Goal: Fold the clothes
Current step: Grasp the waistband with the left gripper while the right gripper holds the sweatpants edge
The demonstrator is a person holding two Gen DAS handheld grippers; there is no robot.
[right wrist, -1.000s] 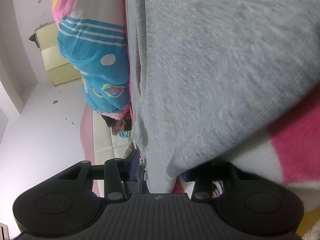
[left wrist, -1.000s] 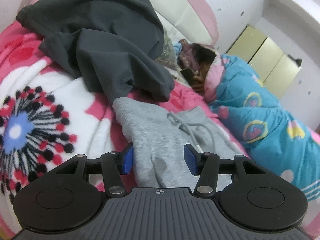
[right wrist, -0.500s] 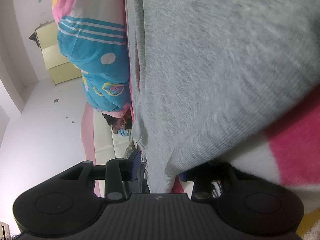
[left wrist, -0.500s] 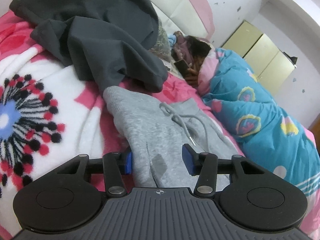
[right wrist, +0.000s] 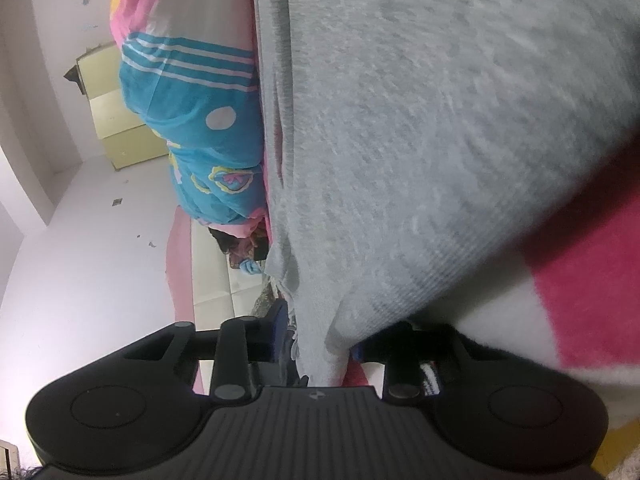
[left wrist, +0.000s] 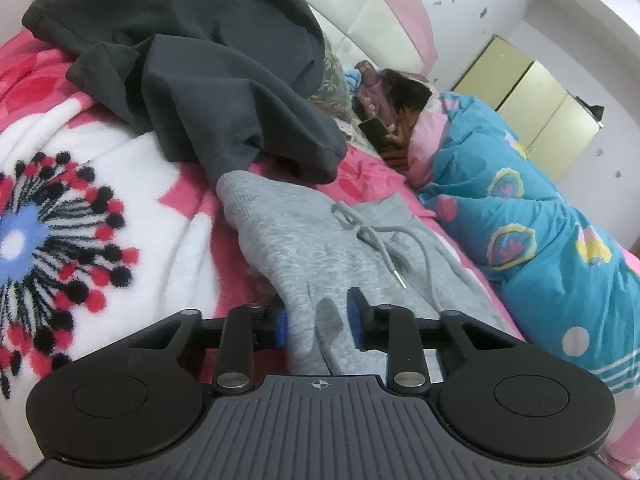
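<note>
Grey sweatpants [left wrist: 312, 256] lie on a pink and white flowered blanket [left wrist: 100, 184], their drawstring [left wrist: 384, 248] loose on top. My left gripper [left wrist: 316, 320] is low over their near edge, jaws closing, and a raised fold of grey cloth is pinched between the blue pads. The right wrist view is rolled onto its side, with the sweatpants [right wrist: 420, 120] filling most of it. My right gripper [right wrist: 320, 340] is closing around the ribbed cuff. One finger is hidden under the cloth, and a thin gap shows beside the other pad.
A dark grey garment [left wrist: 208, 60] is heaped at the back of the blanket, its hem over the sweatpants' far end. To the right a person [left wrist: 400, 92] lies under a blue patterned quilt [left wrist: 520, 220]. A pale yellow cabinet [left wrist: 532, 92] stands by the wall.
The left jaws have narrowed and now squeeze a fold of the grey cloth that lay flat between them. The right jaws have come slightly closer around the cuff. Neither hand has shifted much.
</note>
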